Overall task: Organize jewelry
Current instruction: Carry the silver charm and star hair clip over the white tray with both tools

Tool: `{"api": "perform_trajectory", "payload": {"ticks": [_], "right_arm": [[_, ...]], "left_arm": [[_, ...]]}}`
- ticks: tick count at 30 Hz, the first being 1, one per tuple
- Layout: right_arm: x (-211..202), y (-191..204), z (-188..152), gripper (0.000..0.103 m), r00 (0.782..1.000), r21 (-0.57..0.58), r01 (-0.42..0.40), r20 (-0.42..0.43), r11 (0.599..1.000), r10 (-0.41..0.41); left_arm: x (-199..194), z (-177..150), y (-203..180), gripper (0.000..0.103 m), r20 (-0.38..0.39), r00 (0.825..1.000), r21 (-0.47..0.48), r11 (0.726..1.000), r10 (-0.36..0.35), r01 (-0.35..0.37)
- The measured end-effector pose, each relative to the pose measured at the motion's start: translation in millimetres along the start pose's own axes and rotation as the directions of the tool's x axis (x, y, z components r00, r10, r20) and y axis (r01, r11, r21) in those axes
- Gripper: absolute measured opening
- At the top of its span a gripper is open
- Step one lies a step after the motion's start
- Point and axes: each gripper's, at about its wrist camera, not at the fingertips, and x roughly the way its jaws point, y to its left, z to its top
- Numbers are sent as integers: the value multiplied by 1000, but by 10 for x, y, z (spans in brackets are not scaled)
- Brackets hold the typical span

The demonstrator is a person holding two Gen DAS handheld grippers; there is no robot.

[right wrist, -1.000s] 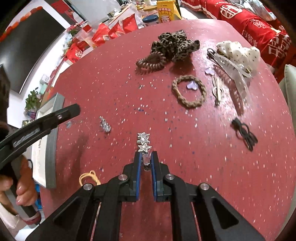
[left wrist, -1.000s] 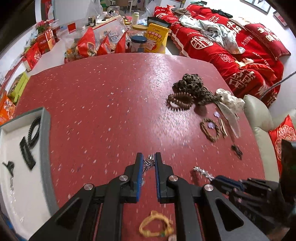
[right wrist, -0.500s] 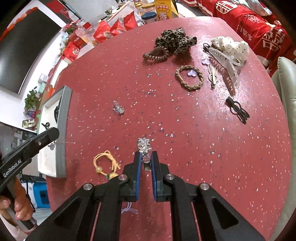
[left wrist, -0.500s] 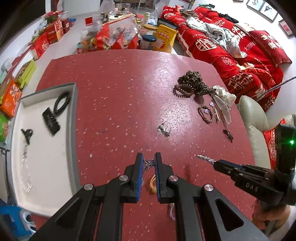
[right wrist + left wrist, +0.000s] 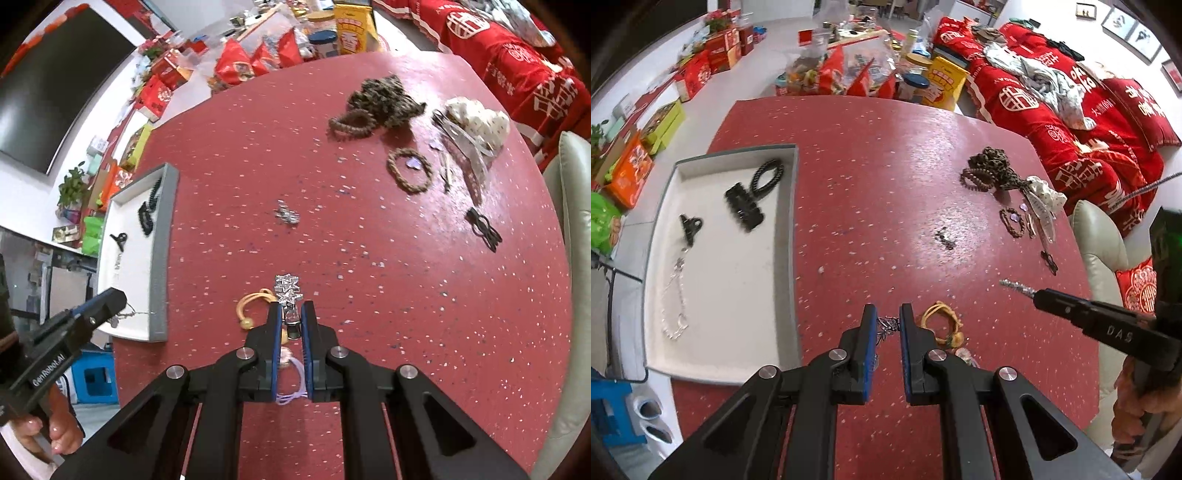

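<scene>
left gripper (image 5: 887, 325): fingers clamped on a small tangled silver chain piece (image 5: 887, 324), held up over the tabletop (image 5: 871, 177) not far from the tray's right wall

right gripper (image 5: 291, 321): fingers pinched shut on a silver star hair clip (image 5: 288, 291), stars poking out past the tips, lifted off the tabletop near its front edge

tray (image 5: 788, 236): grey-walled, white inside, sits at the tabletop's left edge; already has a black claw clip (image 5: 743, 208), a black beaded bracelet (image 5: 768, 176), a little black clip (image 5: 690, 226) and a clear bead strand (image 5: 674, 295) in it

yellow cord bracelet (image 5: 942, 325): lying on the tabletop near the front edge, just right of the left fingers

small silver piece (image 5: 286, 215): alone mid-tabletop

far right corner: leopard scrunchie (image 5: 384, 96), brown spiral hair tie (image 5: 351, 123), braided brown band (image 5: 409, 170), white dotted scrunchie (image 5: 476, 118), all bunched close together

black clip (image 5: 484, 229): near the right edge
</scene>
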Motion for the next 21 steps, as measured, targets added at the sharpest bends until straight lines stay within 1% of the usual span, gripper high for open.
{"api": "perform_trajectory", "payload": {"ticks": [6,10,21], "right_arm": [[-40,362,64,11,1000,-62,-21,3,998,21],[-33,643,118,11,999,-114,-41,3,993,41],[179,1458,221,11,993,-240,-116,-30,964,112]], "left_arm": [[-147,-95,263,13,17,1000,-47,999,22,-22],[-244,-159,518,13,30,999,-94,995,45,-42],[-376,-319,1189,13,48,992,-212,972,116,-103]]}}
